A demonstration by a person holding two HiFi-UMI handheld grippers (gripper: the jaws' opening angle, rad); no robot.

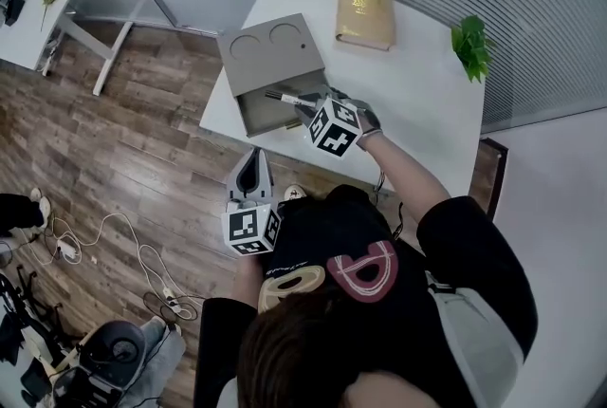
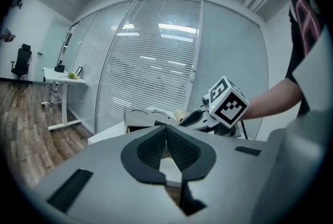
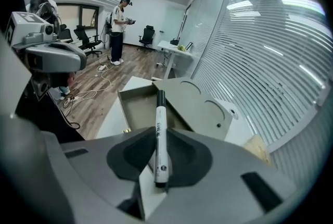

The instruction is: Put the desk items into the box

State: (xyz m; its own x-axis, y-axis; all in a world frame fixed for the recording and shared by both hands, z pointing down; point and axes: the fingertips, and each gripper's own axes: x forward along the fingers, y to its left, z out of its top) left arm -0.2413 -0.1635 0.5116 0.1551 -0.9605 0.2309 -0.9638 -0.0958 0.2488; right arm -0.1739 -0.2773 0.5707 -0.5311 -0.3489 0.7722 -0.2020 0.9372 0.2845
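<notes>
Right gripper view, right hand-held gripper (image 3: 156,129) pinching marker (image 3: 159,113), label unreadable, left hand-held gripper (image 2: 166,128) pressed together

No text is legible: the print on the marker (image 3: 160,137) barrel and the book (image 1: 365,14) cover's emblem are too small to read.

A black top (image 1: 465,250) printed in pink and cream was worn; the left gripper (image 1: 253,157) and right gripper (image 1: 305,109) were topped with black-and-white marker cubes.
</notes>
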